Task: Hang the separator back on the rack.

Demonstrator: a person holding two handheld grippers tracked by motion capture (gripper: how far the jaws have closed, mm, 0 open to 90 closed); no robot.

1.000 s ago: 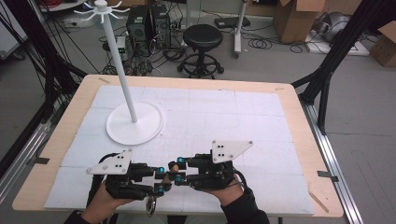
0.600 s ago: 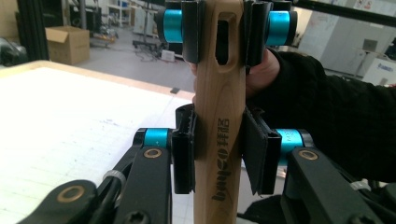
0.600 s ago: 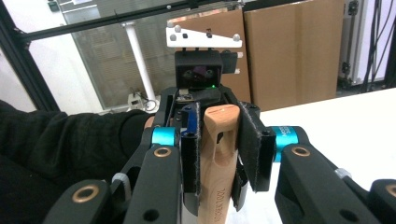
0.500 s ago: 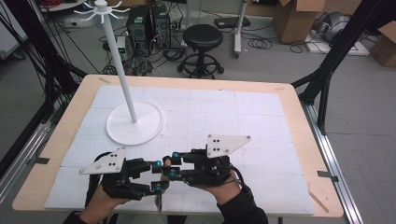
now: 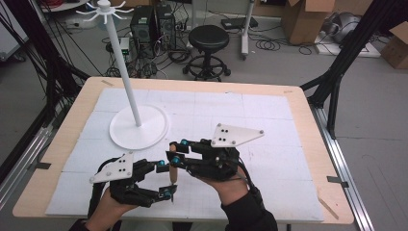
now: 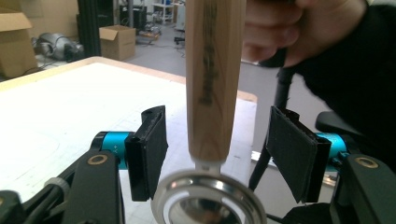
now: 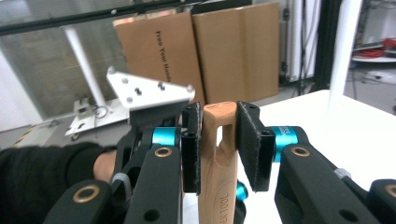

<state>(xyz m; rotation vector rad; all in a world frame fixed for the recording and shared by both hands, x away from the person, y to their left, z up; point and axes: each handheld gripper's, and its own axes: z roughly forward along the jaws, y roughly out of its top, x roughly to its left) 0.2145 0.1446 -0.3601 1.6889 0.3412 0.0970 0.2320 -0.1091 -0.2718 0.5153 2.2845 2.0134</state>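
Note:
A wooden-handled tool [image 5: 172,168] hangs upright over the table's front. My right gripper [image 5: 175,151] is shut on the top of the wooden handle [image 7: 218,186], its pads pressing both sides. Lower down, my left gripper [image 5: 164,180] is open; its jaws have just been opening. The handle [image 6: 214,79] stands between the left pads without touching them. A round metal ring [image 6: 205,200] ends the tool at the bottom. A white stand with a tall pole [image 5: 122,67] rests on its round base [image 5: 139,127] at the left rear of the mat.
The table [image 5: 298,96] carries a white gridded mat with a wooden border. Behind it are a black stool [image 5: 208,38], computer towers, cables and cardboard boxes [image 5: 308,19]. Black frame legs flank both sides.
The left jaws have spread apart and let go of the wooden handle. The right gripper has risen a little with the tool in it.

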